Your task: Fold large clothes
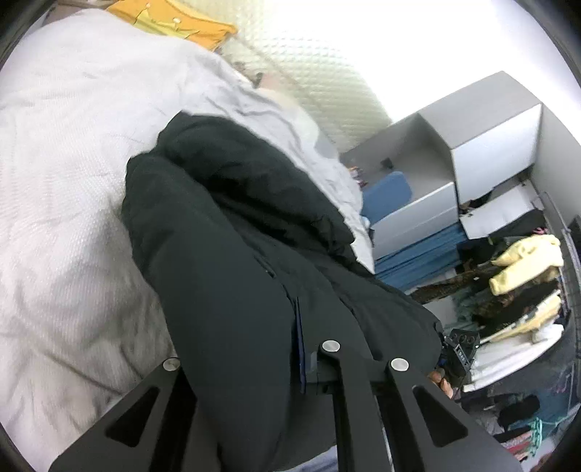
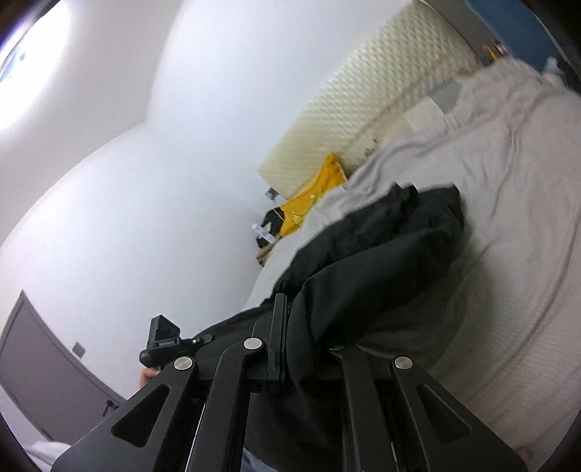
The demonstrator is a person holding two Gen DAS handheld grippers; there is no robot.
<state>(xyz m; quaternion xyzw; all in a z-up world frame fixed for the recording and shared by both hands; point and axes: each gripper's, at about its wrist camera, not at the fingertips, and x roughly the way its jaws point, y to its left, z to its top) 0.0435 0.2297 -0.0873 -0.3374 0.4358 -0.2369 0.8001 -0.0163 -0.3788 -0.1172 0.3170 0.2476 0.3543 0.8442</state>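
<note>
Puffy matte black coat (image 1: 225,225) pinched by left gripper (image 1: 308,366) and right gripper (image 2: 281,348), over wrinkled grey bedspread (image 1: 65,181)

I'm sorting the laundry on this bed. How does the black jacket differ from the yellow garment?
The black jacket is dark and bulky; the yellow garment is bright and thin. The jacket is pinched by the left gripper and the right gripper, with one end raised, while the yellow garment lies untouched by the headboard. The jacket looks far larger. Both rest on the grey bedspread.
</note>
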